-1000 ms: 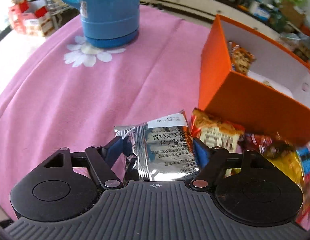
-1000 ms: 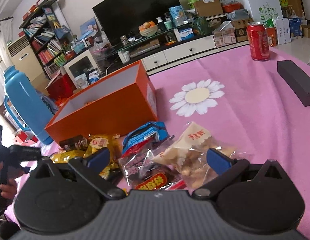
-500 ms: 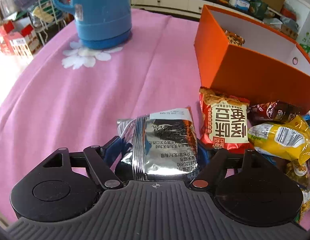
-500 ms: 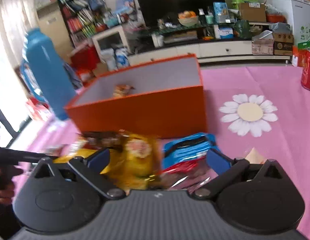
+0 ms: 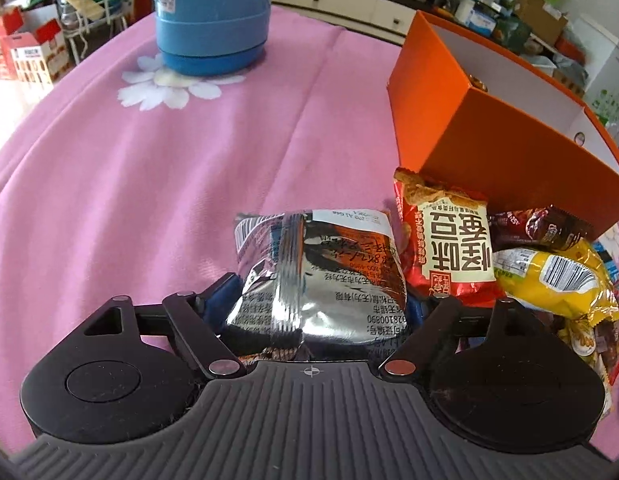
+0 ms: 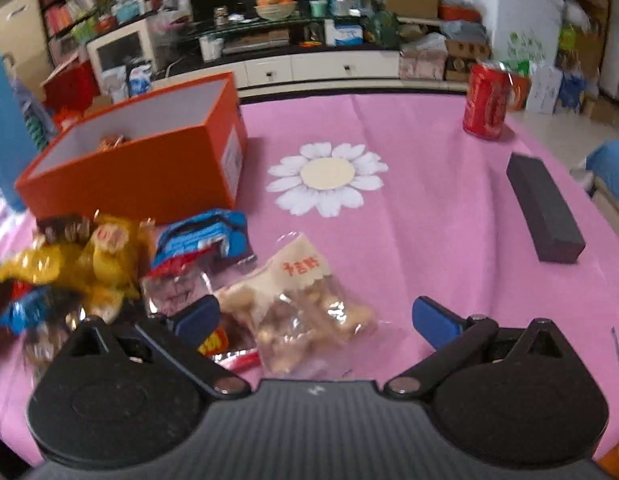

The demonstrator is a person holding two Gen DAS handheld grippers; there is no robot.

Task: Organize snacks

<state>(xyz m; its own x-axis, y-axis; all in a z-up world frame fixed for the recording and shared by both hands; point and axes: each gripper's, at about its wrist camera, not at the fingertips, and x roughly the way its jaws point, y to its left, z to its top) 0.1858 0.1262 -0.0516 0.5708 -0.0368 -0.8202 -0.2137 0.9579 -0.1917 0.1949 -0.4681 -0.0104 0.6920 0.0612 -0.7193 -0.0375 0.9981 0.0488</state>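
The left gripper is opening around the silver packet, which lies on the pink cloth beside the snack pile, near the orange box. The right gripper stands wide apart over a clear nut bag, not touching it.

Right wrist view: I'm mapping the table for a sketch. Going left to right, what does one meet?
Orange box → clear bag of snacks → red can → dark block.
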